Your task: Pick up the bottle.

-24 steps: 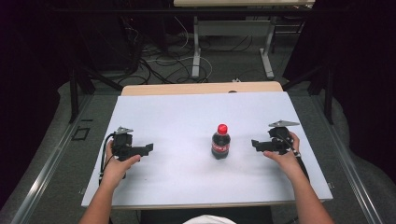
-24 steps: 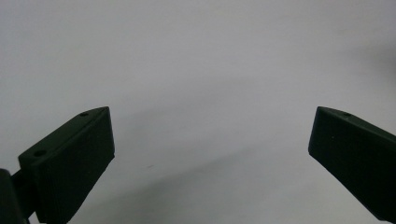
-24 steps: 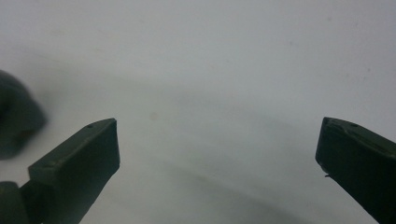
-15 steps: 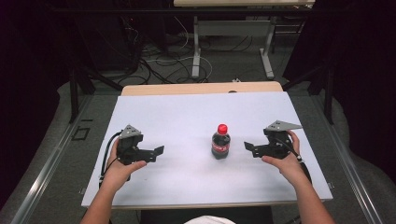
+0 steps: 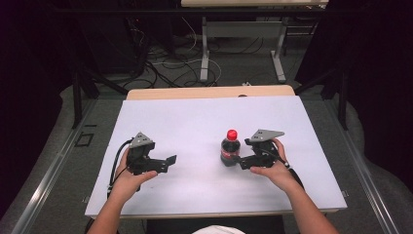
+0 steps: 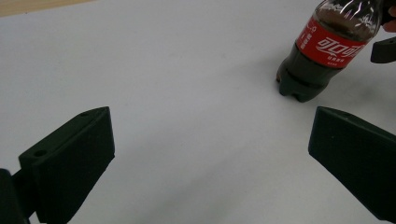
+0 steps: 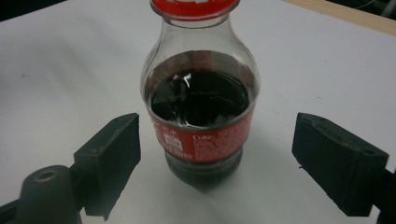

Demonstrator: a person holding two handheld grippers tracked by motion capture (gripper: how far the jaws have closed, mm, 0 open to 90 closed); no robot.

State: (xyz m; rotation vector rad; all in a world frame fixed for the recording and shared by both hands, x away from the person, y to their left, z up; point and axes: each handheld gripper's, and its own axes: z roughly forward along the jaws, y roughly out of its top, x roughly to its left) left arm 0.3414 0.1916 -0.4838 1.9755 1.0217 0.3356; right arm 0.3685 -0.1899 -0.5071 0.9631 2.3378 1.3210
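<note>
A small cola bottle (image 5: 230, 148) with a red cap stands upright on the white desk (image 5: 195, 122), a little right of the middle and toward the person's side. Its long axis is vertical, so any grasp has to come from the side, around the body.

The right gripper (image 5: 242, 161) is the nearer one by far. In the high view it sits just beside the bottle on the bottle's right, pointing leftward at it and level with the lower body. In the right gripper view the bottle (image 7: 201, 100) stands straight ahead, centred between the two black jaws, which are spread with desk showing in the gap on each side of the red label. The jaws flank the label band but do not press on it; one jaw is close to the label's edge, the other farther off. Nothing is pinched yet.

The left gripper (image 5: 171, 160) rests well apart from the bottle, toward the left of the desk, pointing right. Its jaws are spread wide with only bare desk between them; in the left gripper view the bottle (image 6: 322, 56) stands far off, up and to the right.

Judging from this, the coming move belongs to the right hand: the bottle is already lined up between its jaws, so closing them on the label band should take it.
</note>
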